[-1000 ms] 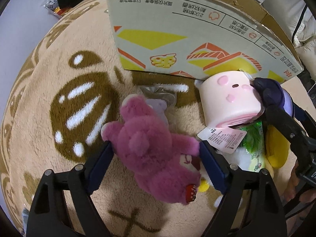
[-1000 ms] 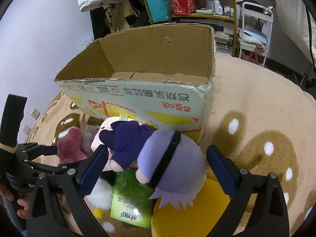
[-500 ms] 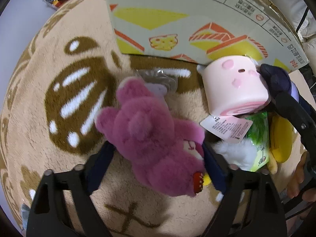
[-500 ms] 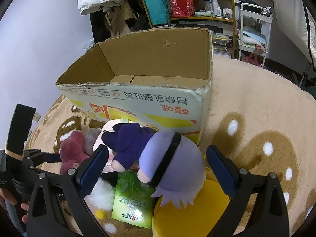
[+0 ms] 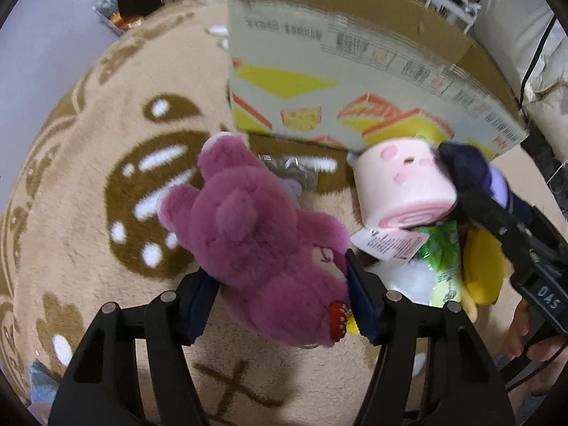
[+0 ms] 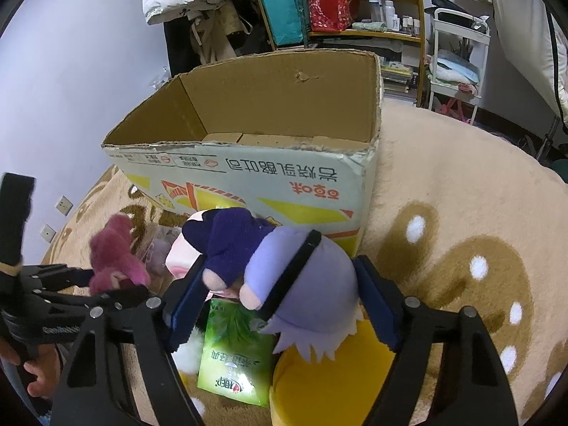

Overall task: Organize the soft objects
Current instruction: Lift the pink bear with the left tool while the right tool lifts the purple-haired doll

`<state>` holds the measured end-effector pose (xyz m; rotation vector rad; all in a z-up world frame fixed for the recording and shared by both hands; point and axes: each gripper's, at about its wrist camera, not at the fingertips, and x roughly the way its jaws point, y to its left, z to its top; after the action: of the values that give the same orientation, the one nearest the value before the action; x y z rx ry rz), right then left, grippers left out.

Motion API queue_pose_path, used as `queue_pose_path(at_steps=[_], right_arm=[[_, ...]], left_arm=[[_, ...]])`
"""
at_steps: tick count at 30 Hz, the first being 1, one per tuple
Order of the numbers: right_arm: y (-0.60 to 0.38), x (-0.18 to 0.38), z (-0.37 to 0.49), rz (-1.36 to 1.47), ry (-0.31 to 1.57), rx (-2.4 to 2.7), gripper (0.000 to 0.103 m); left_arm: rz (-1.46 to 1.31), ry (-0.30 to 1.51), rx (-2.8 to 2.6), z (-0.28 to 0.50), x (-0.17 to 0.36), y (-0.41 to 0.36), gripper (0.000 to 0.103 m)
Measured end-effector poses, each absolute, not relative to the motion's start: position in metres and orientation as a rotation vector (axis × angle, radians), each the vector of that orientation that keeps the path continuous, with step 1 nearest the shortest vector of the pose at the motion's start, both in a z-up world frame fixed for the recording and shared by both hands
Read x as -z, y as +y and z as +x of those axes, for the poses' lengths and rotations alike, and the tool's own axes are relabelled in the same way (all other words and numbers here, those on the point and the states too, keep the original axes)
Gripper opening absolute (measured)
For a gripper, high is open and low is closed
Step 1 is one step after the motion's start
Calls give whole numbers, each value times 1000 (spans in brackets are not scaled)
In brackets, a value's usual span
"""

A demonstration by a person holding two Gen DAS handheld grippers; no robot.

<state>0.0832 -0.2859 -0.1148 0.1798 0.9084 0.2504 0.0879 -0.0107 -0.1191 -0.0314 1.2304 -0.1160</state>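
The left gripper has just been closing, and its fingers now pinch the magenta bear across the belly — its long axis runs away from them, head farthest. The right gripper, jaws likewise just narrowing, pinches the purple doll across its head. Straight beyond both pairs of fingers stands the open cardboard box on the rug — up and forward, I judge.
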Motion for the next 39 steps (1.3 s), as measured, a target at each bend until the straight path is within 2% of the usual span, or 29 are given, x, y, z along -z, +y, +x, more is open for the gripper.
queue_pose_path(at_steps=[10, 27, 39], right_arm=[[-283, 98, 65, 159, 864, -223, 83], [-305, 21, 16, 172, 550, -139, 83], [-312, -6, 41, 176, 428, -141, 83]], left_arm=[[-32, 1031, 86, 65, 76, -2, 65], [102, 578, -14, 31, -6, -6, 65], [109, 472, 18, 54, -39, -7, 65]])
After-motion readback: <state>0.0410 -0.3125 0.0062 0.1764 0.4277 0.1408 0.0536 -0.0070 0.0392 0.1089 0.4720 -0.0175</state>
